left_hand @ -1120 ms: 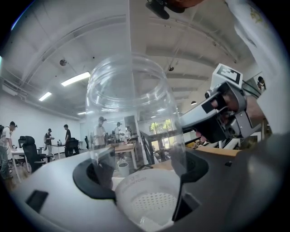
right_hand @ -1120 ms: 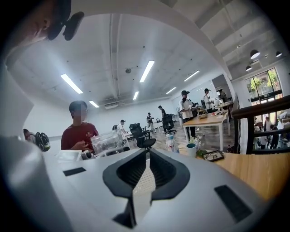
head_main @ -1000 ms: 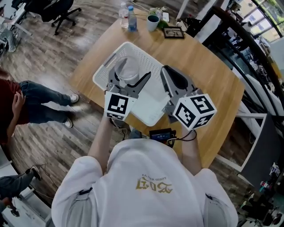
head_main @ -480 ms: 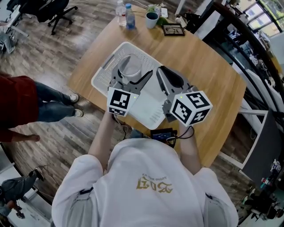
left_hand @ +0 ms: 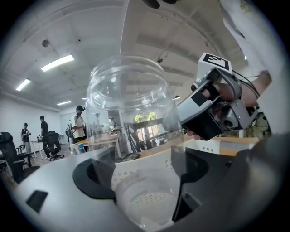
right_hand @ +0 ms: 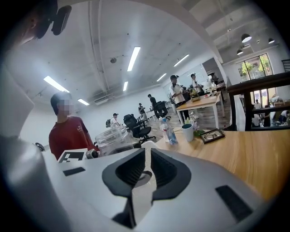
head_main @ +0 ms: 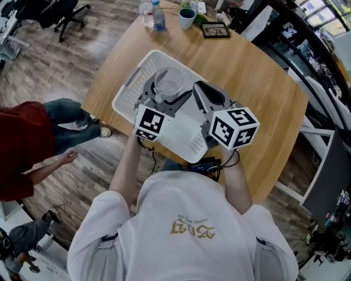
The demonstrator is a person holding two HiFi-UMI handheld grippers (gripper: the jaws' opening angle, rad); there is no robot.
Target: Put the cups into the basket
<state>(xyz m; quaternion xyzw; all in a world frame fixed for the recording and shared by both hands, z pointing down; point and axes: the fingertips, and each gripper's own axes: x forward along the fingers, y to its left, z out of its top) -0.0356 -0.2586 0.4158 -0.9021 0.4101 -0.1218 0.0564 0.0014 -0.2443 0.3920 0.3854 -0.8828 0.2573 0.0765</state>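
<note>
A clear plastic cup [head_main: 169,82] hangs over the white perforated basket [head_main: 129,90] on the round wooden table [head_main: 247,71]. My left gripper [head_main: 167,96] is shut on it. In the left gripper view the cup [left_hand: 131,104] fills the space between the jaws of the left gripper [left_hand: 145,181], and the basket's wall [left_hand: 156,159] shows behind and below it. My right gripper [head_main: 205,93] is just right of the cup above the basket's near right part, shut with nothing in it. The right gripper view has its jaws [right_hand: 146,170] together and the cup [right_hand: 113,138] off to their left.
Two water bottles [head_main: 153,12], a teal mug [head_main: 187,16] and a picture frame [head_main: 215,30] stand at the table's far edge. A person in a red top [head_main: 27,148] is on the floor to the left. Dark shelving [head_main: 307,49] borders the right side.
My left gripper has carried the cup slightly farther over the basket. The right gripper has kept beside it. The person in red has walked closer on the left.
</note>
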